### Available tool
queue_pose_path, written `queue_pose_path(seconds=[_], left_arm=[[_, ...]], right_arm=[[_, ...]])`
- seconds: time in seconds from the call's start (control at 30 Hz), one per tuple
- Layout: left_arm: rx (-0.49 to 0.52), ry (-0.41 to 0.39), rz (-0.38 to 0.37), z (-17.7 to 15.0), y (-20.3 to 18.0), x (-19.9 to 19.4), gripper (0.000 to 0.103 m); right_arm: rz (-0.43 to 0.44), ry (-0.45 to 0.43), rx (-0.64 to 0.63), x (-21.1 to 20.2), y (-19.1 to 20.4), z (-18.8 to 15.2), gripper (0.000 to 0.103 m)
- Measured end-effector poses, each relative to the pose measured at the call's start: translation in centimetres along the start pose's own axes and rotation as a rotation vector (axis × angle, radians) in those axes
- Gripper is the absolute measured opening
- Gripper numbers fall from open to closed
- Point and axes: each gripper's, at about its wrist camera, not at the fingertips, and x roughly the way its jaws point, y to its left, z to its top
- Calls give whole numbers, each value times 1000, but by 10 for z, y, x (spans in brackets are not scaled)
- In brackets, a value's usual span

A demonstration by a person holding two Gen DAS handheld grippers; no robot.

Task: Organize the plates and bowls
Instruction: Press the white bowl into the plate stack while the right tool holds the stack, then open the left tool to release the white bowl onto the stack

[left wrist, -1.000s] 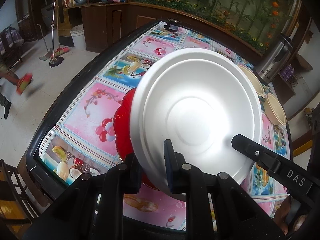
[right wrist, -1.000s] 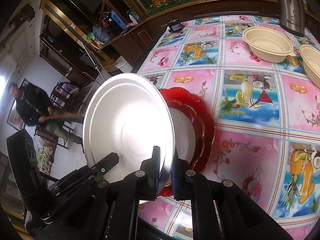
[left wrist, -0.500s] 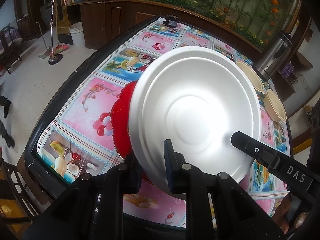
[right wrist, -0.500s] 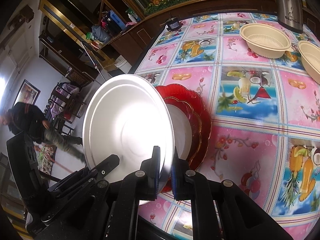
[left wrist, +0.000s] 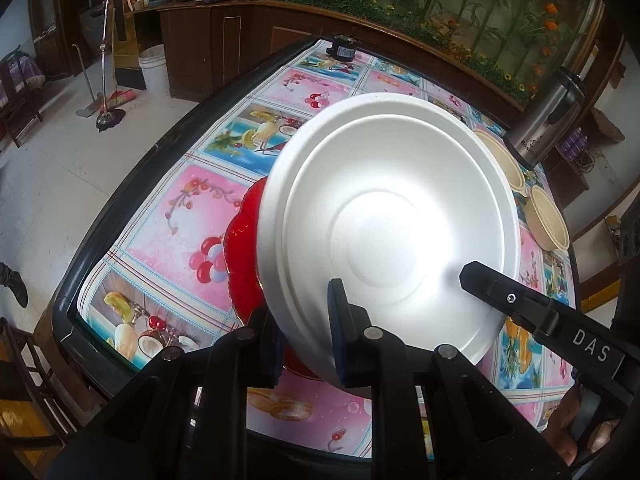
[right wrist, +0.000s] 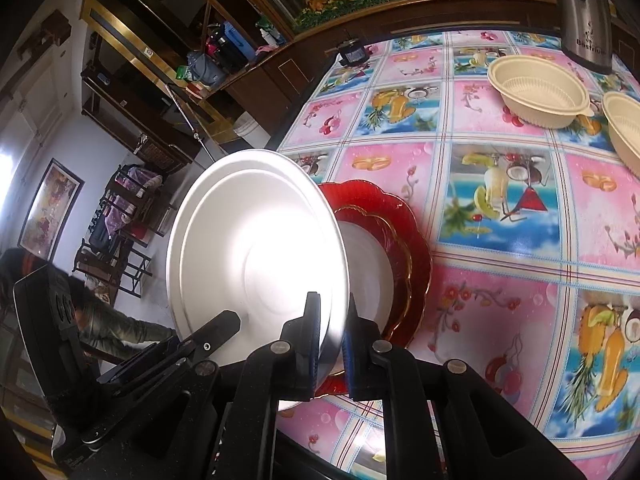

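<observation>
1. Above the red plate, at the near edge of the counter: one white foam plate, held steeply tilted, its lower rim hanging over the red plate and not seen to touch it.
2. Left hand-held gripper: clenched on the near rim of the white foam plate, one finger on each face.
3. Right hand-held gripper: likewise clamped on the same plate's rim, beside the left grip; both tools share one edge.
4. Red plate: scalloped, gilt-edged, lying flat on the counter; a smaller matching plate with a white centre appears nested in it. Otherwise it holds nothing.
5. Beyond the red plate, toward the steel flask: two cream bowls, upright, well apart from the red plate, side by side. Both look empty; the ribbed floor of the nearer one is plainly bare.
6. Risk, grip: foam is soft and light; a hard pinch from two tools on one rim could dent or crack it, judged from the material.
7. Risk, release: let go while this tilted, the plate would likely tip, slide off the glossy red plate and drop past the counter edge nearby.
8. Risk, landing: an off-centre lowering could shift the red stack.
</observation>
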Motion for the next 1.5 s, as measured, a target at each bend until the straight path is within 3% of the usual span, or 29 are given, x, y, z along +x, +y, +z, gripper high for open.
queue_pose_path(seconds=[0.37, 1.5], left_arm=[[3, 36, 7, -5, 0, 11, 17], [5, 54, 4, -8, 1, 9, 17]], right_arm=[[1, 53, 28, 18, -9, -2, 13], [7, 70, 38, 21, -11, -2, 13]])
